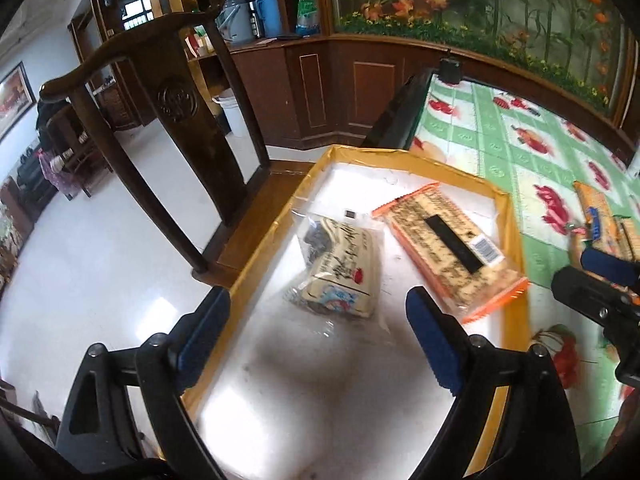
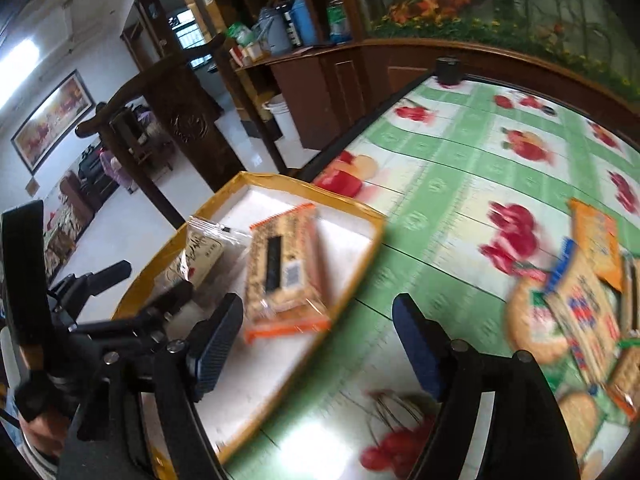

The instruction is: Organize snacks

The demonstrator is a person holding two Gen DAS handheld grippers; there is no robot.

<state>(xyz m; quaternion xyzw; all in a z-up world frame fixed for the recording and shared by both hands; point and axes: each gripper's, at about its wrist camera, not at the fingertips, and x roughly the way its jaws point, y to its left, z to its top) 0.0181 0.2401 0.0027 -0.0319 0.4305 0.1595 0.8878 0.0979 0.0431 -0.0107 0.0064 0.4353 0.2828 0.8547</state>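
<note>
Yellow-rimmed white tray [image 1: 507, 216], orange-edged pkt [image 1: 448, 248], green/red fruit-print cloth [image 1: 500, 148], prob. vinyl

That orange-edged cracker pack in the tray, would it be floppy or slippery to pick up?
The cracker pack looks flat and boxy, so probably fairly stiff. Its glossy wrapper may slip between pads. The crimped orange ends look thin and would likely bend.
</note>
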